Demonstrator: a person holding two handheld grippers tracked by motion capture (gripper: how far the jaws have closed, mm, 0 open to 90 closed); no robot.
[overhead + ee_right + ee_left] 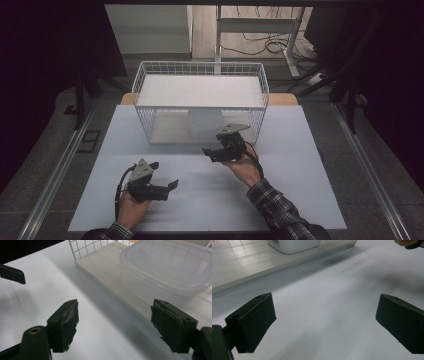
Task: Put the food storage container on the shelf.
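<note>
Right gripper (223, 145), jaws wide and empty, faced the lidded container (165, 267) on the wire rack's (200, 70) lower shelf; left gripper (165, 175), likewise wide, idled nearer the person.

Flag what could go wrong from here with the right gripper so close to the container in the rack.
1. The right gripper, jaws open and empty, sits just in front of the wire rack; pushing in could snag a jaw on the wires or the base edge.
2. The plastic container is lidded and smooth; a grip on its rim might slip.
3. The left gripper rests apart, open, so nothing steadies the rack if it gets tugged.
</note>
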